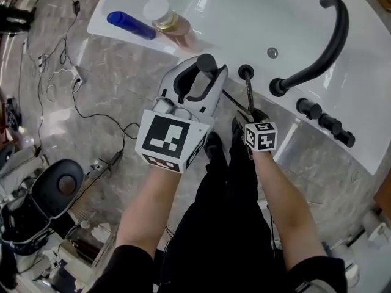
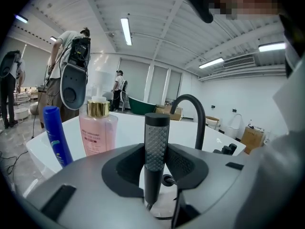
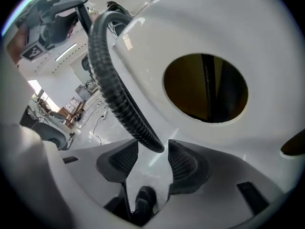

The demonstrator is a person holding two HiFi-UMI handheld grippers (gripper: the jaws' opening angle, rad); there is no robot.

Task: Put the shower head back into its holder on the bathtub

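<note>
Beside the white bathtub [image 1: 244, 17], the left gripper [image 2: 156, 165] pinches the black shower head [image 2: 157, 132] upright. The right gripper [image 3: 152, 162] is spread wide, with the black hose [image 3: 112, 85] between its jaws.

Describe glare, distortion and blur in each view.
Head view: sharp, soft sheen on the white bathtub. Left gripper view: fisheye curving, ceiling light blown out, shower head crisp. Right gripper view: heavy fisheye, hose sharp, corners dark.
</note>
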